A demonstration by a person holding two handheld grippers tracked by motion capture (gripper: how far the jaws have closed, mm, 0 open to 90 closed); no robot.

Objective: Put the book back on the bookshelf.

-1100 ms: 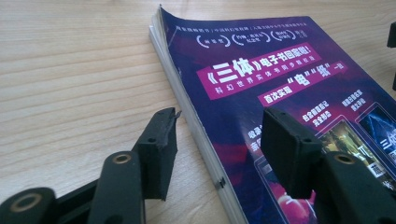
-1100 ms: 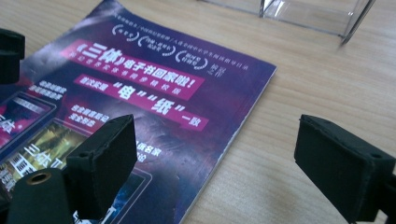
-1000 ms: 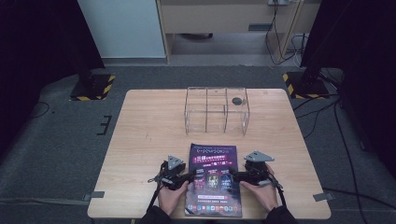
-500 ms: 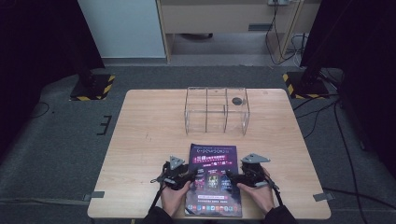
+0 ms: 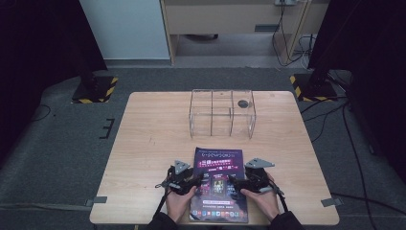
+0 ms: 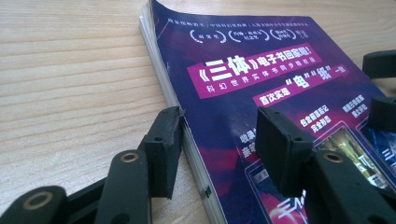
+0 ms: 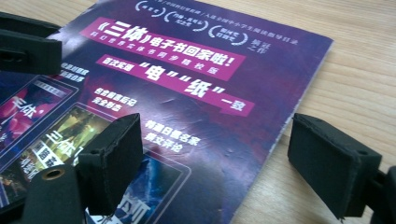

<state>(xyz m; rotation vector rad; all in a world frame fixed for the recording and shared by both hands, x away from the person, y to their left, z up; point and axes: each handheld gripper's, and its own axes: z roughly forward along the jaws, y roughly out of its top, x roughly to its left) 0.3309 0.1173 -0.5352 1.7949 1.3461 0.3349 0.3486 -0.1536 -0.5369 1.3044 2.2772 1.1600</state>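
Note:
A purple magazine [image 5: 218, 160] with white and pink lettering lies flat near the table's front edge. My left gripper [image 5: 197, 181] is open at its left side. In the left gripper view the left gripper [image 6: 219, 140] straddles the magazine's [image 6: 243, 70] bound edge, one jaw low on the wood and the other over the cover. My right gripper [image 5: 234, 182] is open at the right side. In the right gripper view the right gripper [image 7: 219, 163] spans the magazine's [image 7: 187, 93] right edge, one jaw above the cover and one above the table.
A clear rack [image 5: 221, 112] with dividers stands at the back middle of the wooden table [image 5: 153, 143], with a small dark round thing [image 5: 243, 103] on it. Bare wood lies between rack and magazine. Cables run over the floor at the right.
Both grippers have edged slightly inward toward the magazine's side edges. The magazine has not moved.

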